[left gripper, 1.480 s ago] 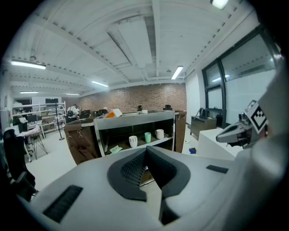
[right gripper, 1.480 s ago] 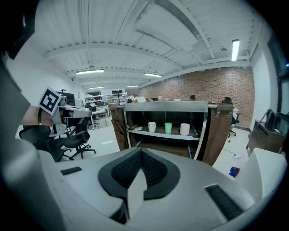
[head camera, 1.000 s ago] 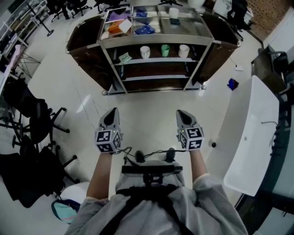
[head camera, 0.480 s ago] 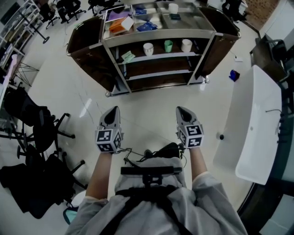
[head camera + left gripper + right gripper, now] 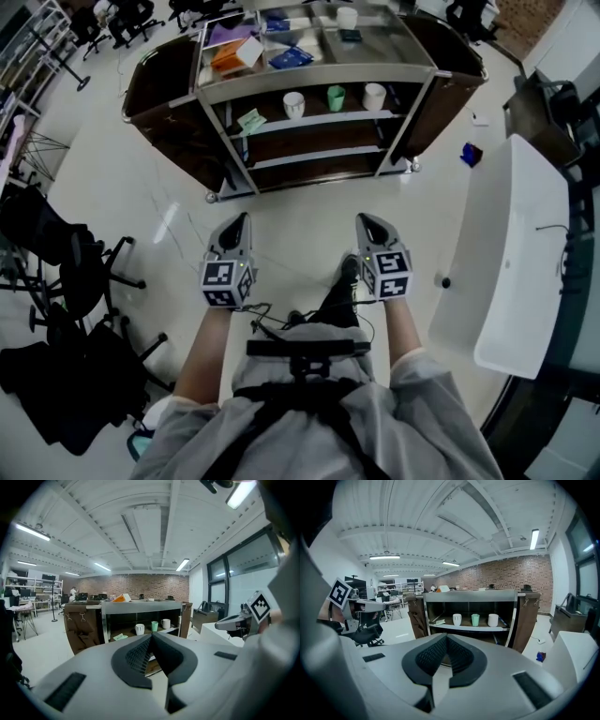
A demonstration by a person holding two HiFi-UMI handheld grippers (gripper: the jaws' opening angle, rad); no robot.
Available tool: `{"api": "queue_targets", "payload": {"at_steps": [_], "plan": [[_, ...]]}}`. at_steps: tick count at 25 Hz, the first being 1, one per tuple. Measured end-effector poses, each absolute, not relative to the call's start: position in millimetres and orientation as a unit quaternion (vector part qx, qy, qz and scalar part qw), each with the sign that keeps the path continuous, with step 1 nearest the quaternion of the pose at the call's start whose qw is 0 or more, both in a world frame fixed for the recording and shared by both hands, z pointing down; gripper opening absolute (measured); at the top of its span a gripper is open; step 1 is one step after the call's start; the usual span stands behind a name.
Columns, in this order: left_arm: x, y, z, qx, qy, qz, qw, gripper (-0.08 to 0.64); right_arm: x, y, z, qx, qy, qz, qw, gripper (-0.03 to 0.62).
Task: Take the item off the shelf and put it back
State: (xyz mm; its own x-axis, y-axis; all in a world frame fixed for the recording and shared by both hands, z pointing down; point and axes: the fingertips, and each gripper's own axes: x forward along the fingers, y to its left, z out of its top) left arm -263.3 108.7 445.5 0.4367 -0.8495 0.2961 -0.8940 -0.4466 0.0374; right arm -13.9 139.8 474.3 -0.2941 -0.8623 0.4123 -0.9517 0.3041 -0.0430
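Your left hand-held gripper [image 5: 235, 221] and right hand-held gripper [image 5: 368, 221] are closed, empty; the green cup [image 5: 337, 98] looks light and slick, so pinch its wall.

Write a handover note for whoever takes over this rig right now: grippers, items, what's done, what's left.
Left gripper: shut, empty, short of the shelf unit.
Right gripper: shut, empty, beside it.
Middle shelf: white cup, green cup, second white cup, all upright.
Done: nothing taken off yet.
Left: approach, grip one item, lift it off, put it back.
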Motion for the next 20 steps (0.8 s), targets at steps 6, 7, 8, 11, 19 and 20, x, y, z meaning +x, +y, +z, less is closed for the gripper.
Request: {"api": "queue_targets", "payload": {"at_steps": [6,7,8,11,19,20], "plan": [[-228,64,450,0.838,-0.523,0.123,0.097,0.008,11,83,471,0.558,-0.804,0.143,0.147,0.009],[-222,55,451,0.836,-0.526,0.122,0.1,0.008,15,73,472,0.556,-0.806,0.145,0.147,0.009],[-215,46,452,0.834,-0.528,0.121,0.103,0.008,21,62,473,0.553,-0.807,0.146,0.149,0.009],[-195,18,453,0.829,-0.535,0.119,0.109,0.008,37,31,475,0.539,-0.813,0.151,0.16,0.009],[-152,-51,455,0.801,-0.571,0.124,0.127,0.008,63,-46,471,0.484,-0.846,0.153,0.166,0.009],[-146,-58,455,0.797,-0.576,0.126,0.129,0.008,67,-54,472,0.476,-0.85,0.154,0.166,0.009]]}}
